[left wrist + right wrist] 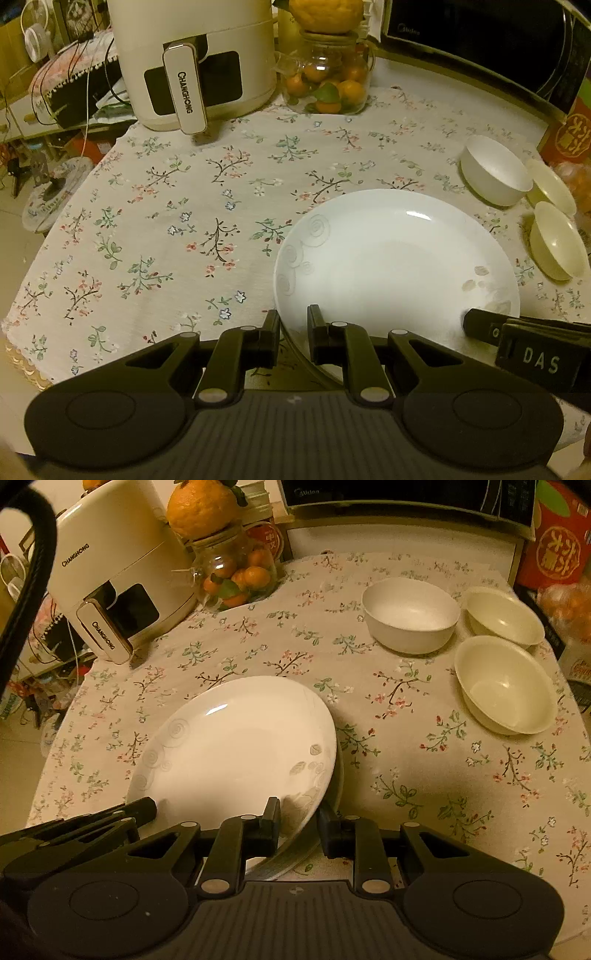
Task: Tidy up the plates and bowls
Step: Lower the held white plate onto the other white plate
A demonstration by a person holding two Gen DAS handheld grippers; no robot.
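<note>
Black fingers of the left gripper (293, 334) straddle the near-left rim of the white plate (395, 258), one finger under, one over; jaws narrowed on the rim, level pose, pointing forward across the table. The right gripper (298, 821) clamps the same plate at its near-right rim, and the plate looks tilted, that edge off the floral tablecloth (424, 775). Beyond, right side: cream bowl (506, 685), a second cream bowl (504, 614) just behind it, white bowl (412, 614) beside them. Farthest back: air fryer (192, 62), jar of oranges (327, 85), microwave (480, 40).
</note>
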